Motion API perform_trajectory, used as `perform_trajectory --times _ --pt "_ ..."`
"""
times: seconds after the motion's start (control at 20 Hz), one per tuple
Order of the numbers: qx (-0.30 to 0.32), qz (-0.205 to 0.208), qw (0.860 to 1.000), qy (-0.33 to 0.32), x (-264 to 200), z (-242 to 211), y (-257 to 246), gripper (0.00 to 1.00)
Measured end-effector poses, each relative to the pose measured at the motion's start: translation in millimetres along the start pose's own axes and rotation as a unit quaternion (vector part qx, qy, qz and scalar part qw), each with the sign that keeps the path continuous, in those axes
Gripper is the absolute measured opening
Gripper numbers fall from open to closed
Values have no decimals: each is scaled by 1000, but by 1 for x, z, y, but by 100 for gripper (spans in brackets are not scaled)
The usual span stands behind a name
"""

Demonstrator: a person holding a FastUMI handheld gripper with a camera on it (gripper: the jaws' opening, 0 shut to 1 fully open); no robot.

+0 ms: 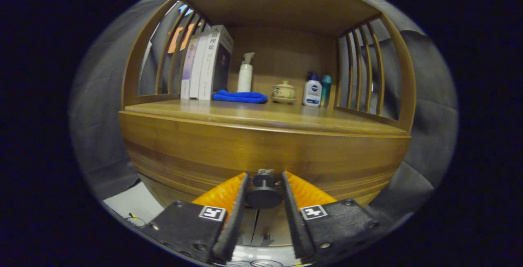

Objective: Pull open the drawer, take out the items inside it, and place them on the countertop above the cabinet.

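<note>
tongs [264,187] clamped on drawer knob [263,189]

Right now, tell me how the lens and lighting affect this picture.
Gripper view: fisheye bows the cabinet front and countertop edge outward; soft glare lies on the countertop; the shelf's back is dim; the knob between the gripper fingers looks sharp, the bottles small but clear.

Your one camera rides on the tongs [263,185], low and very close to the cabinet's drawer front [261,152], facing it square-on. Lower centre of the frame, the knob [263,189] sits between the fingers; the surface [261,115] and shelf items fill the upper half.
</note>
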State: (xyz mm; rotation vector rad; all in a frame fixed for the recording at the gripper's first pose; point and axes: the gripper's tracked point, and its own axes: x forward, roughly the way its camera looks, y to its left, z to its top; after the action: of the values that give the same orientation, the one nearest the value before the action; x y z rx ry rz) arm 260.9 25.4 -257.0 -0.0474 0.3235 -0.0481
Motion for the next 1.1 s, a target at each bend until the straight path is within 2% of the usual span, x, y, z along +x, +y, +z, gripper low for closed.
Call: perform_trajectory --times 0.05,0.25,0.5,1.1 --pt "8 -1 1000 1 -3 1 1 48" --pt "43 3 999 22 -6 -1 2 38" --pt "39 -3 999 21 -31 -8 3 36" --pt "38 4 999 30 -128 -34 -3 36"
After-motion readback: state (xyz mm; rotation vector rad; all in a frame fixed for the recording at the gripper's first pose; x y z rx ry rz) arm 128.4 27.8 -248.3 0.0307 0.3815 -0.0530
